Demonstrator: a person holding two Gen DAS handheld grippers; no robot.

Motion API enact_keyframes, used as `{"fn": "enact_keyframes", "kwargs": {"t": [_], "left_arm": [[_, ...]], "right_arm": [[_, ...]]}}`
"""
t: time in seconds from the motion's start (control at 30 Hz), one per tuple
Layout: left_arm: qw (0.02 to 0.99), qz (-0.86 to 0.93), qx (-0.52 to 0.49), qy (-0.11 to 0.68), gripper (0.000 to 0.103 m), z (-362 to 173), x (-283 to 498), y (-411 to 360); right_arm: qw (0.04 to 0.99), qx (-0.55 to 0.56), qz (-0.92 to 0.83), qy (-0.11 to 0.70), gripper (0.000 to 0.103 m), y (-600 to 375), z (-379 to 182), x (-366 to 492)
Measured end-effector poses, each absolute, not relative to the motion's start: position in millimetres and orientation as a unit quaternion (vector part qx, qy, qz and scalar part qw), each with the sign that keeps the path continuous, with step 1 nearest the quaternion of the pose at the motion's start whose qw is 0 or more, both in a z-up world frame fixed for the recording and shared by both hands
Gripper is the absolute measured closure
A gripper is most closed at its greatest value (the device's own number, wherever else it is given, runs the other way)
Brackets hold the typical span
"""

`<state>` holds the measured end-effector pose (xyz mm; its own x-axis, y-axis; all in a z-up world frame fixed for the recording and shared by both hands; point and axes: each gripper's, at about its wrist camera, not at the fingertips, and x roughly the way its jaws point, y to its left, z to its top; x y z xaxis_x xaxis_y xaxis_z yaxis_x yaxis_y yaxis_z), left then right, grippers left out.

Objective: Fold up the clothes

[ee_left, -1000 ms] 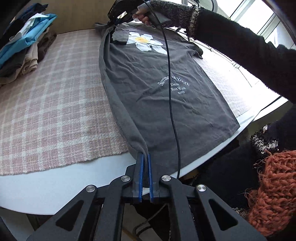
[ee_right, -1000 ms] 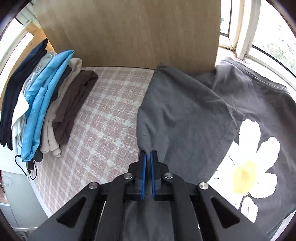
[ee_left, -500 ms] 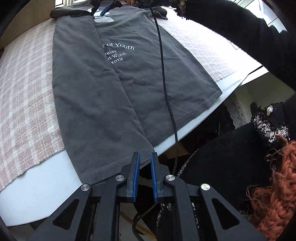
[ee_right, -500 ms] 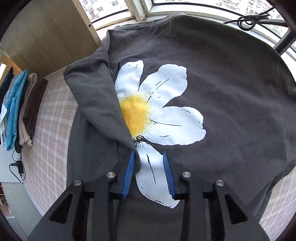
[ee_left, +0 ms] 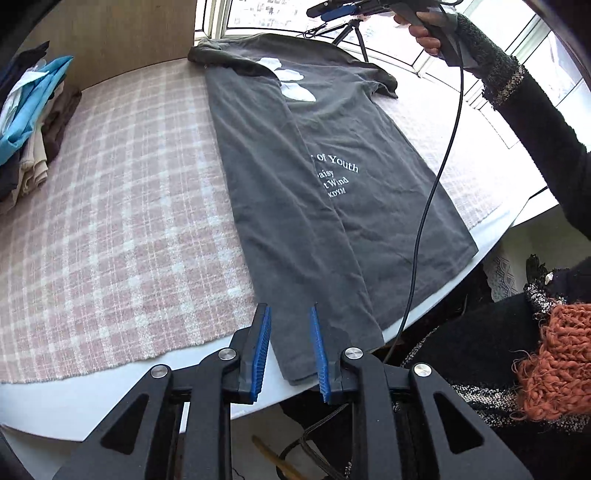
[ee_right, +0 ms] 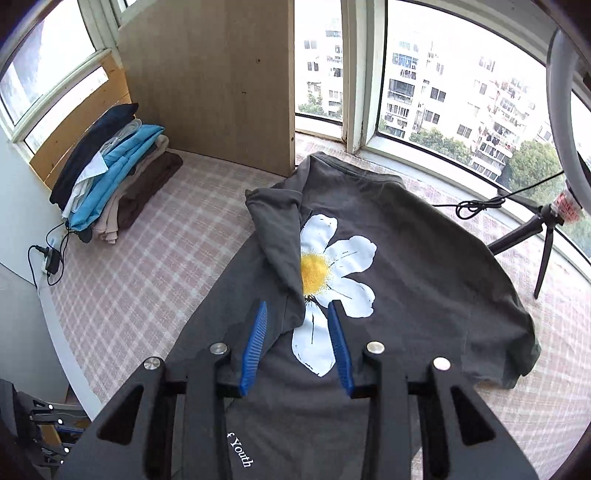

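Observation:
A dark grey T-shirt (ee_left: 325,192) with a white daisy print (ee_right: 332,273) and white lettering lies flat on the pink plaid cloth (ee_left: 110,206). Its left side is folded inward over the body, and the left sleeve (ee_right: 277,221) lies over part of the daisy. My left gripper (ee_left: 290,314) is open and empty above the shirt's hem at the table's near edge. My right gripper (ee_right: 297,314) is open and empty, held above the folded sleeve and the daisy. In the left wrist view the right gripper (ee_left: 343,9) shows raised above the collar end.
A stack of folded clothes (ee_right: 110,184) in blue, navy, beige and brown stands at the far left by a wooden panel (ee_right: 214,81). A small tripod (ee_right: 539,229) and a coiled cable (ee_right: 476,206) stand by the window. The table's white edge (ee_left: 110,391) is near me.
Both grippers let go of the shirt's left edge after carrying it over the body; both opened wider and lifted away. The fold now lies flat.

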<state>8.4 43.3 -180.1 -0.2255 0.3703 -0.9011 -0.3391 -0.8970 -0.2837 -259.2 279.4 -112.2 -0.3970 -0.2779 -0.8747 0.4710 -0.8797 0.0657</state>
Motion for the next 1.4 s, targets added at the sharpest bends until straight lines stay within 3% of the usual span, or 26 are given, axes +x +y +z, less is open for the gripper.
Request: {"fn": "enact_keyframes", "kwargs": {"t": [0.17,0.57,0.63,0.7,0.83,0.87,0.9,0.93,1.13,1.4], "left_arm": [[0.255,0.77,-0.584,-0.022,0.082,-200.9,-37.7,55.8],[0.308,0.731,-0.608,0.024,0.082,-245.3,-111.5,84.8],[0.319,0.725,-0.61,0.028,0.082,-250.2,-116.8,87.5],[0.329,0.718,-0.612,0.032,0.08,-254.9,-121.7,90.2],[0.339,0.712,-0.614,0.038,0.08,-255.5,-121.5,91.0],[0.34,0.711,-0.615,0.039,0.08,-255.4,-121.0,91.5],[0.342,0.709,-0.615,0.039,0.079,-255.5,-121.5,91.6],[0.344,0.708,-0.616,0.036,0.079,-255.7,-122.1,91.3],[0.351,0.697,-0.624,0.038,0.078,-256.9,-127.5,93.2],[0.352,0.692,-0.63,0.025,0.078,-259.7,-130.5,92.5]], "right_arm": [[0.242,0.486,-0.825,0.154,0.064,228.8,-114.3,-279.6],[0.211,0.532,-0.779,0.257,0.064,125.1,-234.6,-386.1],[0.21,0.527,-0.78,0.264,0.07,125.0,-240.5,-399.2],[0.222,0.533,-0.792,0.201,0.095,147.9,-231.6,-417.4],[0.201,0.555,-0.807,-0.006,0.095,242.4,-216.0,-460.7],[0.174,0.561,-0.809,-0.015,0.091,259.6,-216.8,-466.4],[0.142,0.567,-0.812,-0.004,0.08,271.4,-218.1,-469.8],[0.11,0.572,-0.813,0.007,0.076,283.3,-219.4,-473.2],[0.203,0.511,-0.831,0.087,0.074,253.0,-188.4,-475.0],[0.284,0.518,-0.776,0.222,0.074,183.9,-226.4,-487.7]]}}
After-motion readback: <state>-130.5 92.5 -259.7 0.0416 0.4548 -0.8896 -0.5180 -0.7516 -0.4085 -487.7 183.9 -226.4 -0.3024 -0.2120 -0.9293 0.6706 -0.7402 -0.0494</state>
